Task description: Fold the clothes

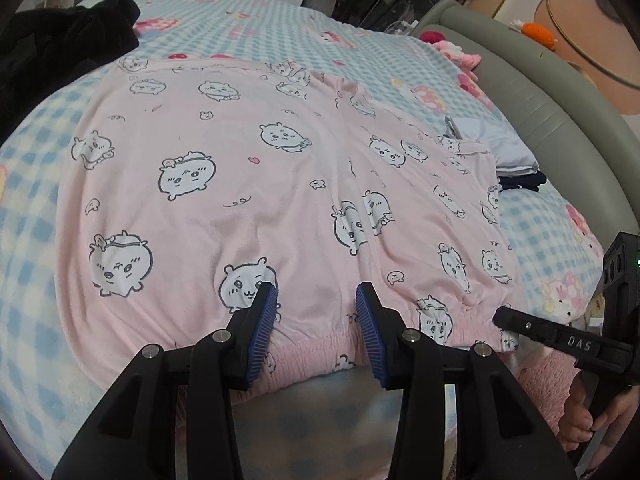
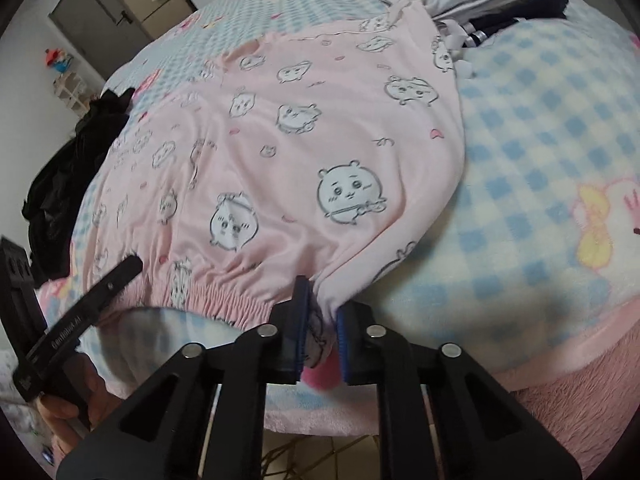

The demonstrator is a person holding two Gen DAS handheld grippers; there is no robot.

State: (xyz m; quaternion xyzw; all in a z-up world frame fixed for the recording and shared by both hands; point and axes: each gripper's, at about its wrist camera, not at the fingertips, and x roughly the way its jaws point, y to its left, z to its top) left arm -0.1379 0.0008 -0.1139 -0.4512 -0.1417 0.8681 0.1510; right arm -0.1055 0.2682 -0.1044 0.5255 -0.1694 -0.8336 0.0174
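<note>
Pink pyjama bottoms spread on a bed, a gripper at each end of the waistband.

A bed (image 1: pixel 528 92) with a grey padded frame is covered by a blue-and-white checked blanket (image 1: pixel 32 216) printed with cartoon figures. A black garment (image 1: pixel 60 40) lies bunched at one far corner, folded grey and navy clothes (image 1: pixel 504 152) at the other side, and a grey door (image 2: pixel 92 12) shows beyond. The pyjamas (image 1: pixel 248 168), pink with white cartoon animals, lie flat across the blanket, the gathered waistband at the near edge. The left gripper (image 1: pixel 316 296) hovers over the waistband, its blue pads wide apart with fabric between them but not pinched. The right gripper (image 2: pixel 322 312) has its pads narrowed onto the waistband corner, which bunches up between them.
</note>
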